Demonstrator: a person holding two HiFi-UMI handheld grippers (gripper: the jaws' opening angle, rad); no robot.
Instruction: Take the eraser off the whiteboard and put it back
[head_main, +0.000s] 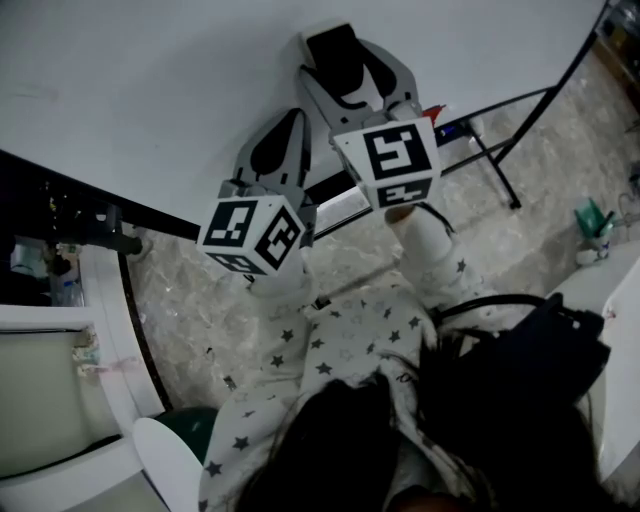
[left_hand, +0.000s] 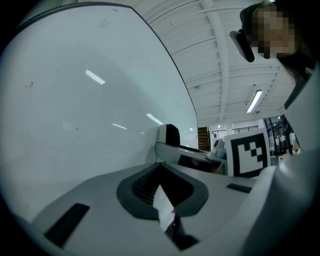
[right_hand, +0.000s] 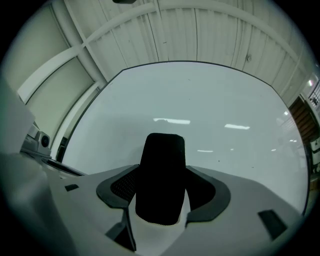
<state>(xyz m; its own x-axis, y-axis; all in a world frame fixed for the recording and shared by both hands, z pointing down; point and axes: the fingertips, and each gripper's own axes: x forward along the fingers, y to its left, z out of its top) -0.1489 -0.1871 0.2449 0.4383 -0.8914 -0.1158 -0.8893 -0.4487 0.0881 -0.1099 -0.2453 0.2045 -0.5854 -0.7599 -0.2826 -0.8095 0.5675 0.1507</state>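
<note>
A black eraser (head_main: 338, 55) sits against the whiteboard (head_main: 150, 90), between the two spread fingers of my right gripper (head_main: 345, 50). In the right gripper view the eraser (right_hand: 161, 180) stands upright in the middle, with a thin white gap showing on each side, so the jaws stand open around it. My left gripper (head_main: 290, 115) points at the board just left of and below the right one, fingers together at the tips and nothing in them. The left gripper view shows the eraser (left_hand: 171, 134) and the right gripper (left_hand: 190, 155) off to the right, in front of the bare board (left_hand: 75, 125).
The whiteboard's black stand legs (head_main: 495, 165) and its tray (head_main: 455, 125) run along the lower right of the board. A white table (head_main: 100, 330) curves at the left. A dark bag (head_main: 530, 340) hangs by the person's star-patterned sleeves (head_main: 340, 340). Marbled floor lies below.
</note>
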